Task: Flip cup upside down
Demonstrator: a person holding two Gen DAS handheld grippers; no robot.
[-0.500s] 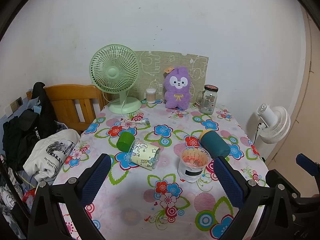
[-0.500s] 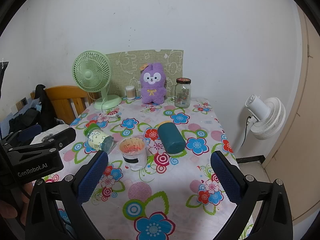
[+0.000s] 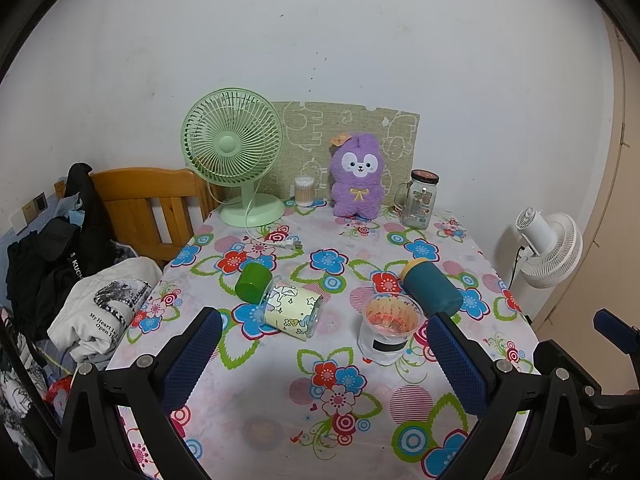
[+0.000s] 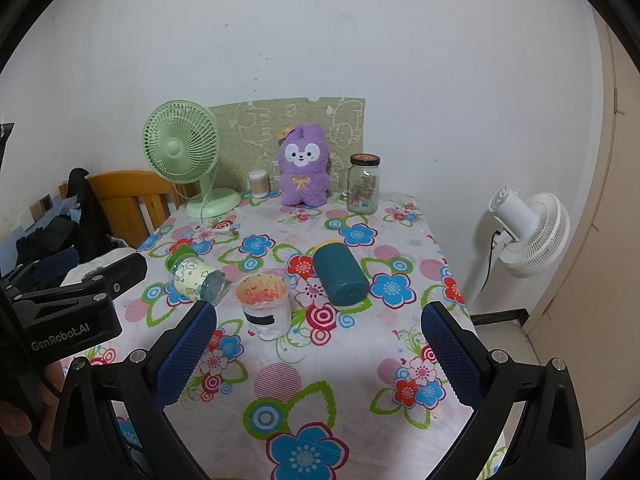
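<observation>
A clear plastic cup (image 3: 390,328) with an orange-patterned inside and a dark label stands upright, mouth up, on the floral tablecloth; it also shows in the right wrist view (image 4: 265,306). My left gripper (image 3: 324,356) is open and empty, above the table's near part, with the cup just inside its right finger. My right gripper (image 4: 318,356) is open and empty, with the cup just beyond its left finger. The left gripper's body (image 4: 68,316) shows at the left of the right wrist view.
A bottle with a green cap (image 3: 280,302) lies on its side left of the cup. A teal bottle (image 3: 430,288) lies right of it. A green fan (image 3: 236,156), a purple plush (image 3: 358,176) and a glass jar (image 3: 420,200) stand at the back. A wooden chair with clothes (image 3: 100,280) is at left, a white fan (image 3: 548,244) at right.
</observation>
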